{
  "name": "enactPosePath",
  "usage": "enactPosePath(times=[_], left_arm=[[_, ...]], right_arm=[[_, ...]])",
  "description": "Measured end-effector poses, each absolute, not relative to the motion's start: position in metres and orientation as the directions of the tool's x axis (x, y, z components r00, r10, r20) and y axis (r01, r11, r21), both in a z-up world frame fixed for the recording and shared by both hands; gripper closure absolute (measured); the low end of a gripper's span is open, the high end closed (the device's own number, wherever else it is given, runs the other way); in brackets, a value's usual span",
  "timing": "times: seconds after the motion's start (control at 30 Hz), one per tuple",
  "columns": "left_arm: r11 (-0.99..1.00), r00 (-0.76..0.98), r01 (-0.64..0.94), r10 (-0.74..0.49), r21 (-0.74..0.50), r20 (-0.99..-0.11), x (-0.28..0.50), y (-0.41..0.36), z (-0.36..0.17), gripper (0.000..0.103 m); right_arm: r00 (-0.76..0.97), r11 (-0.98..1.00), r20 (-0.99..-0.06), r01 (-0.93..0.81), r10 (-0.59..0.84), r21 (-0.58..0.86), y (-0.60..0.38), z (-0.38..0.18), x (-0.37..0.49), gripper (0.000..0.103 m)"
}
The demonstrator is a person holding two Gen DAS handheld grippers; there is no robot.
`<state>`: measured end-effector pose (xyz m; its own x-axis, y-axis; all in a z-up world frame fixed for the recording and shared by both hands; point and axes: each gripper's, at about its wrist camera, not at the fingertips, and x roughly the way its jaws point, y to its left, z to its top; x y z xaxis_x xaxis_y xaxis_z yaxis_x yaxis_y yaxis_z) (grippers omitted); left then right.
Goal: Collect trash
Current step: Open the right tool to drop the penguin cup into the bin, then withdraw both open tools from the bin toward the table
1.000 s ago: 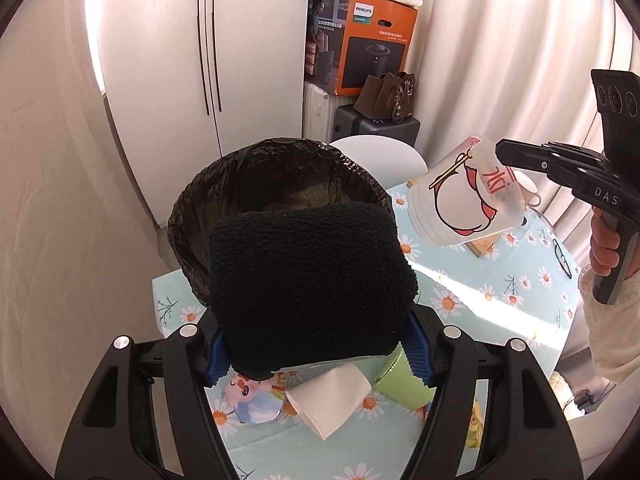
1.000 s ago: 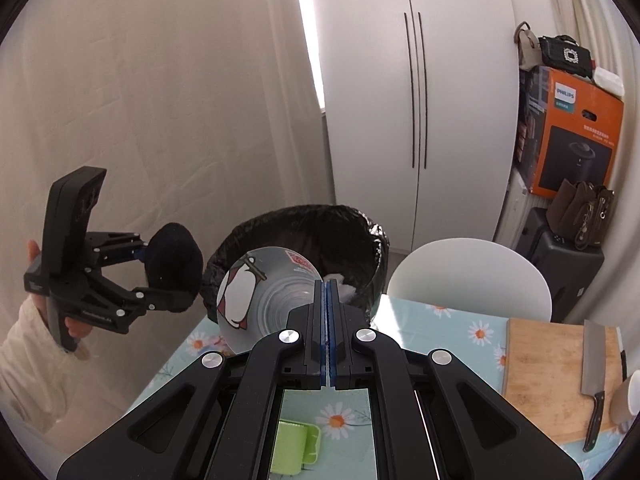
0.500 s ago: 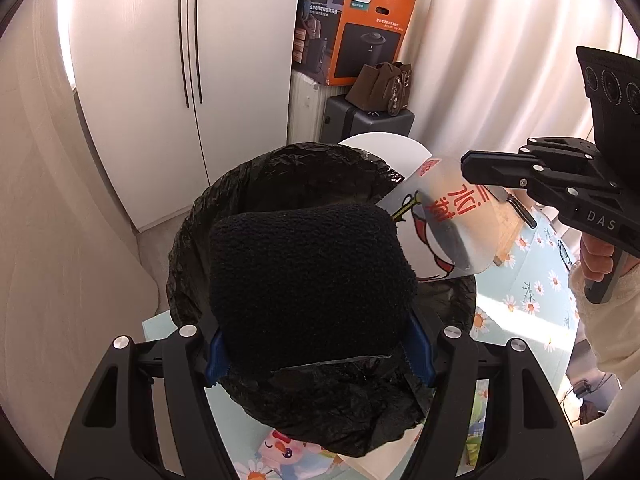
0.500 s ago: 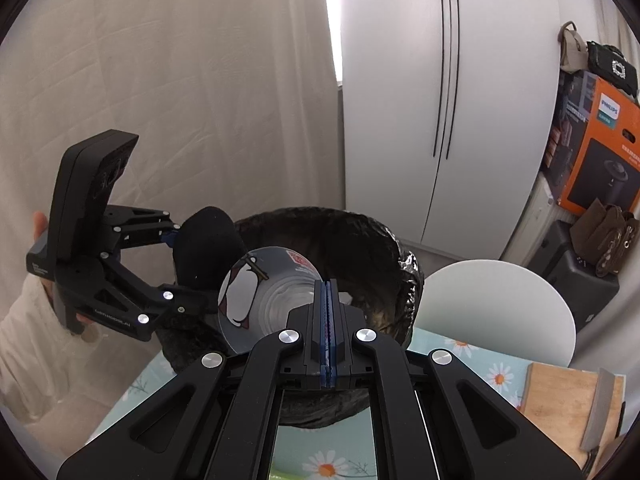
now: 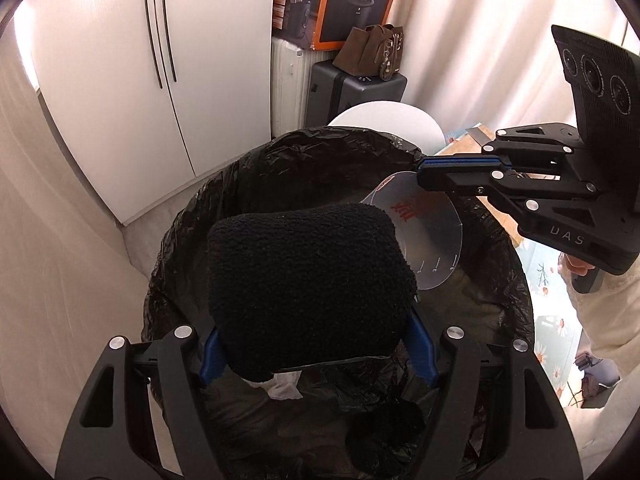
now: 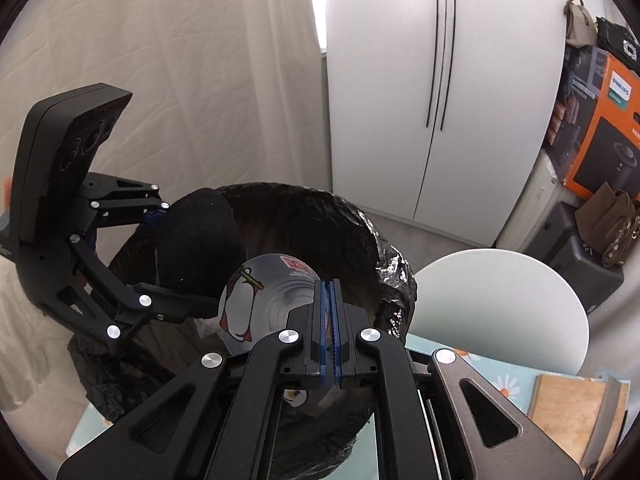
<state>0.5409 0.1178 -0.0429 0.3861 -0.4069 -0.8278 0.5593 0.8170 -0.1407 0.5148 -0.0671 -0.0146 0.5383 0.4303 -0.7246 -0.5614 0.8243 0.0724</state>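
Opening left tool point(image 5: 312, 344) around black fuzzy wad point(image 5: 308, 284); right tool point(image 6: 330, 300) opening, cup point(image 6: 260, 300) between.

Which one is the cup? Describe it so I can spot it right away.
Find the big bin lined with a black bag. Two grippers reach over its mouth; the right gripper pinches the cup by its rim. Beside the fuzzy black sock in the left gripper, it is the clear plastic thing with a red and black cartoon print.

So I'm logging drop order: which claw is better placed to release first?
Left. The left claw holds its black fuzzy pad over the middle of the bin, jaws opening; the right claw's cup hangs nearer the rim.
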Motion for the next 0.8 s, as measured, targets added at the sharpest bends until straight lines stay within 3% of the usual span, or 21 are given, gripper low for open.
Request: enactPosePath(times=[0.13, 0.17, 0.3, 0.37, 0.43, 0.53, 0.8], left_arm=[[0.824, 0.392, 0.527, -0.455, -0.210, -0.800, 0.536, 0.131, -0.039, 0.006], [0.821, 0.400, 0.527, -0.469, -0.221, -0.788, 0.532, 0.134, -0.035, 0.006], [0.827, 0.445, 0.525, -0.468, -0.201, -0.763, 0.517, 0.134, -0.019, 0.006], [0.842, 0.472, 0.512, -0.439, -0.168, -0.765, 0.507, 0.134, -0.012, 0.006], [0.851, 0.487, 0.502, -0.428, -0.158, -0.761, 0.498, 0.133, -0.007, 0.006], [0.858, 0.474, 0.480, -0.428, -0.181, -0.770, 0.482, 0.135, -0.003, 0.006], [0.883, 0.474, 0.423, -0.409, -0.205, -0.780, 0.429, 0.134, 0.002, 0.006]], right_arm=[[0.540, 0.826, -0.711, -0.555, 0.450, 0.101, -0.077, -0.013, 0.514, 0.096], [0.546, 0.829, -0.709, -0.551, 0.446, 0.097, -0.079, -0.011, 0.512, 0.094], [0.574, 0.834, -0.678, -0.541, 0.459, 0.106, -0.087, 0.000, 0.501, 0.050], [0.581, 0.833, -0.669, -0.543, 0.463, 0.106, -0.090, 0.005, 0.491, 0.046], [0.598, 0.842, -0.668, -0.533, 0.444, 0.082, -0.094, 0.009, 0.486, 0.030], [0.634, 0.858, -0.652, -0.511, 0.416, 0.050, -0.100, 0.015, 0.469, 0.016], [0.670, 0.883, -0.650, -0.470, 0.359, 0.003, -0.116, 0.017, 0.424, 0.014]])
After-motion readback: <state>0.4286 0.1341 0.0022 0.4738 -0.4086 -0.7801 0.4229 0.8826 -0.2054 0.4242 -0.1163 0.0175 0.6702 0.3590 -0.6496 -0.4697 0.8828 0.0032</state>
